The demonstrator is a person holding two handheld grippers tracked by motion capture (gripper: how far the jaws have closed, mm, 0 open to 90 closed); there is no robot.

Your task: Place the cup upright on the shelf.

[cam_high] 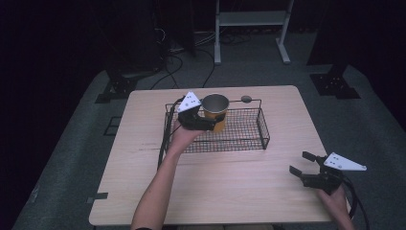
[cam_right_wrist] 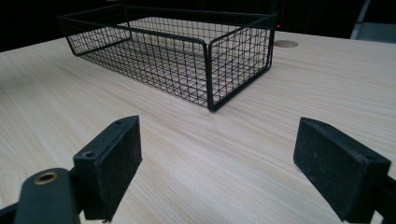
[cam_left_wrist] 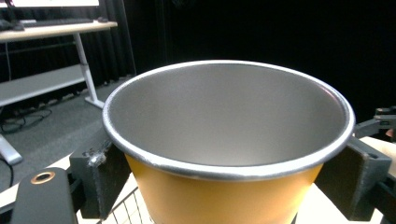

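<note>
A yellow cup [cam_high: 215, 110] with a silver inside and rim is held upright above the left end of the black wire basket [cam_high: 249, 139]. My left gripper [cam_high: 207, 120] is shut on the cup, one jaw on each side of its yellow wall [cam_left_wrist: 219, 200]. My right gripper [cam_high: 301, 164] stands open near the table's front right corner, low over the wood. In the right gripper view its jaws stand wide apart with nothing between them, facing the basket [cam_right_wrist: 187, 60].
The light wooden table [cam_high: 220, 191] has a round grey cable cap [cam_high: 246, 99] behind the basket. Beyond the table are a white desk frame [cam_high: 251, 28], cables on the grey floor and dark stands at both sides.
</note>
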